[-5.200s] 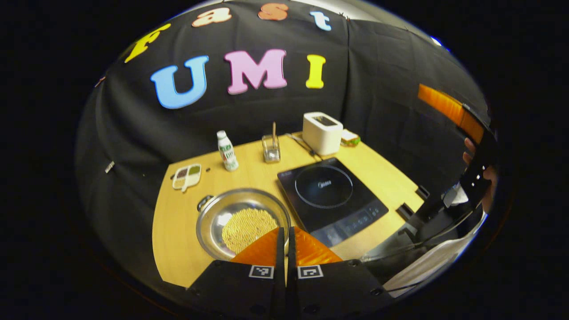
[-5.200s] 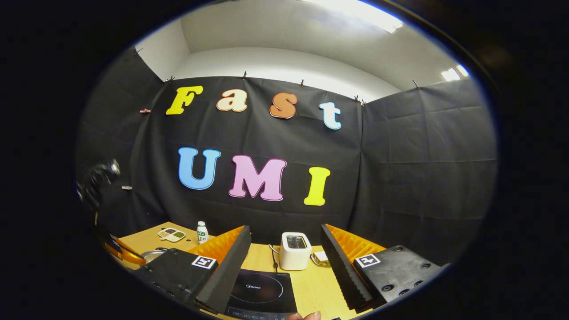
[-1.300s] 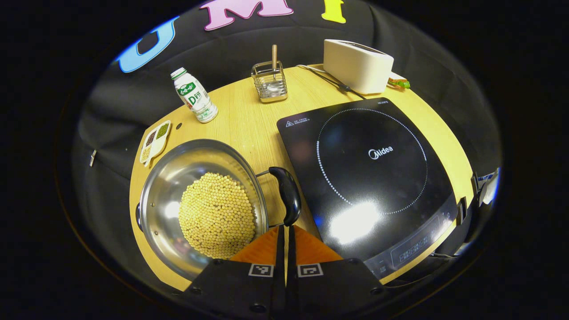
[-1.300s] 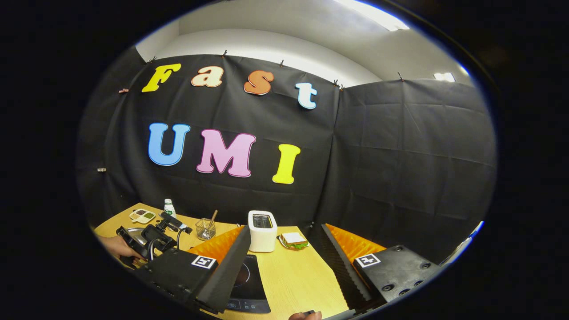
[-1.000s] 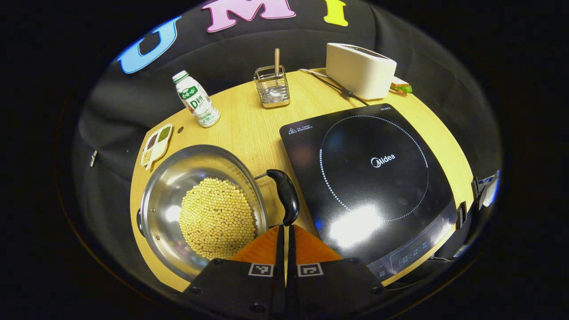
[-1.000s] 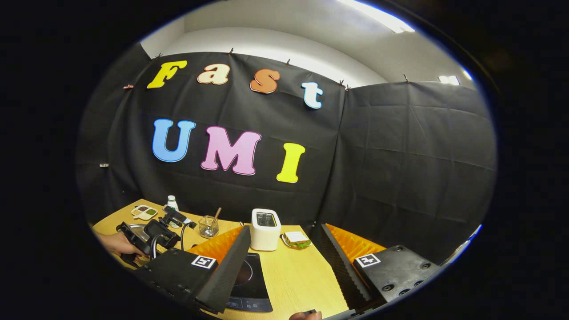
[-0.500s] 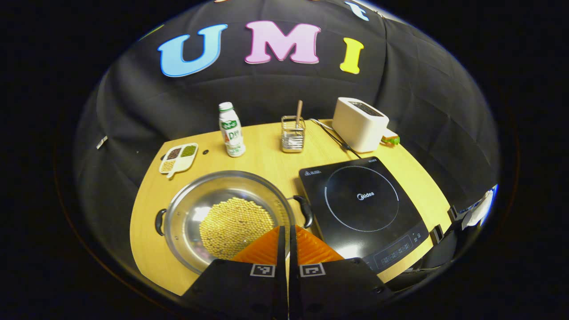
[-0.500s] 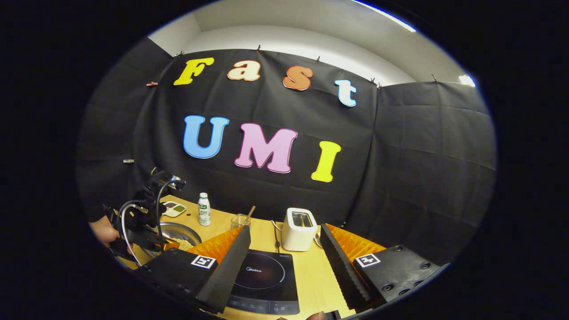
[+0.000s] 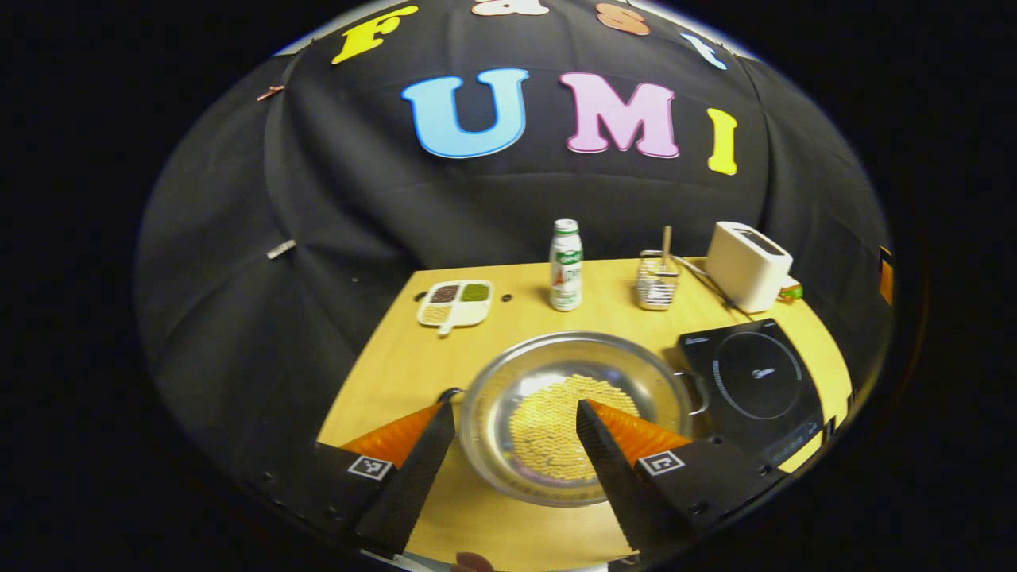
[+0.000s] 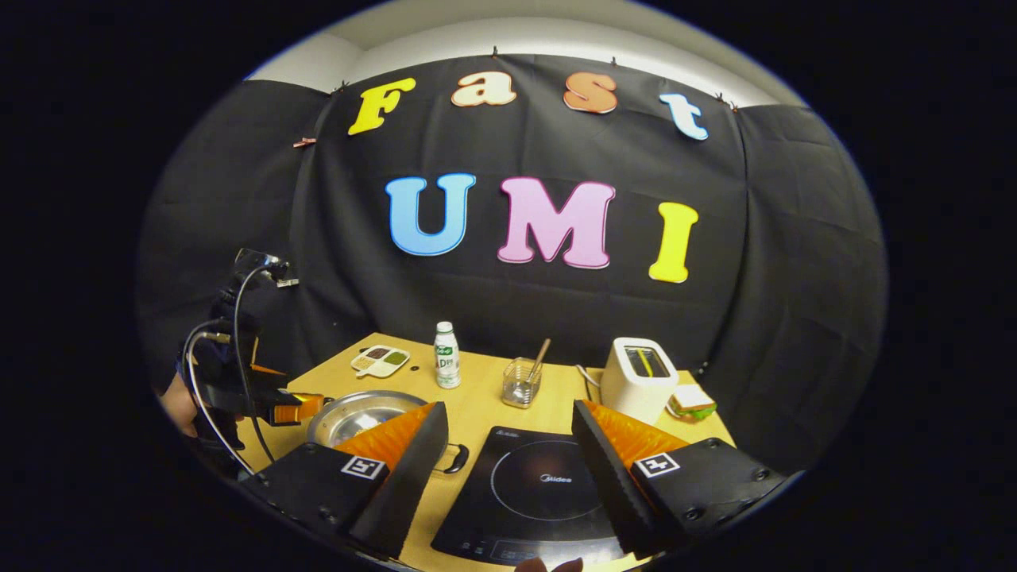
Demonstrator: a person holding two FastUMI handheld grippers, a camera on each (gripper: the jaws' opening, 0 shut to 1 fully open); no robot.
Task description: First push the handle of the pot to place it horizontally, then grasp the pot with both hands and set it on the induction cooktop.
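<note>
The left claw (image 9: 515, 417) stands wide above the near rim of the shallow steel pot of yellow beans (image 9: 574, 413), gripping nothing. The pot rests on the wooden desk (image 9: 397, 373), just left of the black induction cooktop (image 9: 755, 381), its black side handle (image 10: 457, 458) lying level. Behind stand a white bottle (image 9: 566, 264), divided dish (image 9: 454, 302), wire holder (image 9: 658, 280) and white toaster (image 9: 747, 264). The right claw (image 10: 508, 417) is wide too, above the cooktop.

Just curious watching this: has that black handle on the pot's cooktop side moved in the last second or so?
Yes. The handle stood upright beside the induction cooktop; now it lies flat, pointing toward it.
</note>
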